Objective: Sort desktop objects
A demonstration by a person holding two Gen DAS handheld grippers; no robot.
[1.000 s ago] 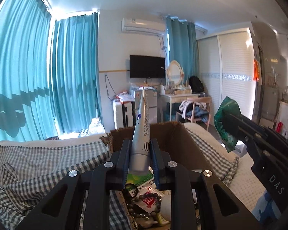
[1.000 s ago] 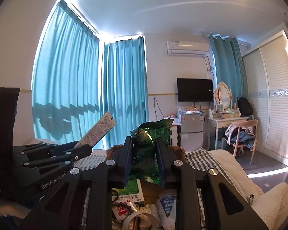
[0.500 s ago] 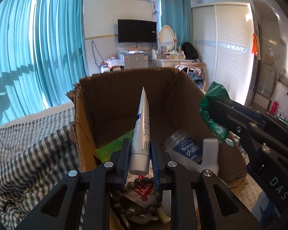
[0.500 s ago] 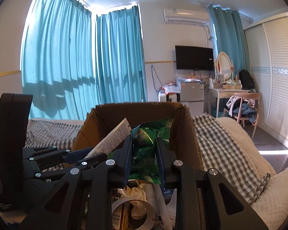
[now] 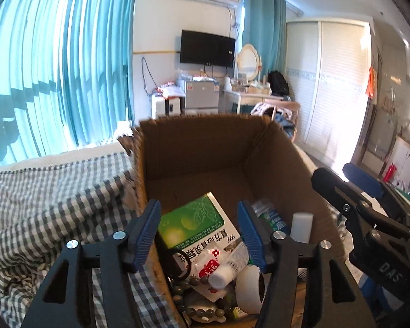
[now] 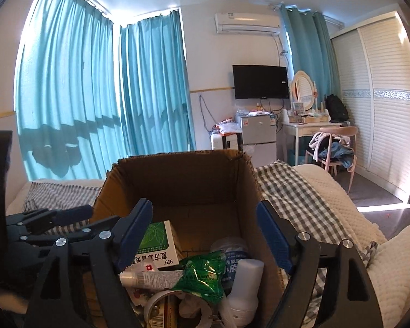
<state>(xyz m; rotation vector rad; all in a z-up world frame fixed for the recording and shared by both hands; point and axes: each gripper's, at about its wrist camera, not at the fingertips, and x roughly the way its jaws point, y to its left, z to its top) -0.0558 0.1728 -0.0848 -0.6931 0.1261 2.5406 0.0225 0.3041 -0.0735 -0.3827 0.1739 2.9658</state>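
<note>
A: So, left wrist view first. Why is the left gripper [image 5: 199,235] poised over the box [image 5: 273,169]?

B: Its jaws are opening, and nothing sits between them. The tube [image 5: 227,269] lies below, white cap toward the camera, on the red-and-white sachet [image 5: 207,262] beside the green carton [image 5: 194,224]. My guess is the box is where sorted things go, so the gripper is letting go over it.

A: What else shows there?

B: A bead string [image 5: 199,298] at the near edge, a white bottle [image 5: 302,227] upright by the right wall, and the right gripper [image 5: 369,218] coming in from the right; from this side I cannot tell how its jaws stand.

A: And the right wrist view?

B: That answers it: the right gripper's [image 6: 205,235] jaws are opening too, wide apart and empty. The green bag [image 6: 202,276] lies crumpled in the box just under them, partly over the tube [image 6: 150,275].

A: Anything only this view gives?

B: The bag itself, which the left view doesn't clearly show, a tape roll [image 6: 175,309] at the near end, and the tube's full length lying flat. The beads are clear only in the left view.
</note>
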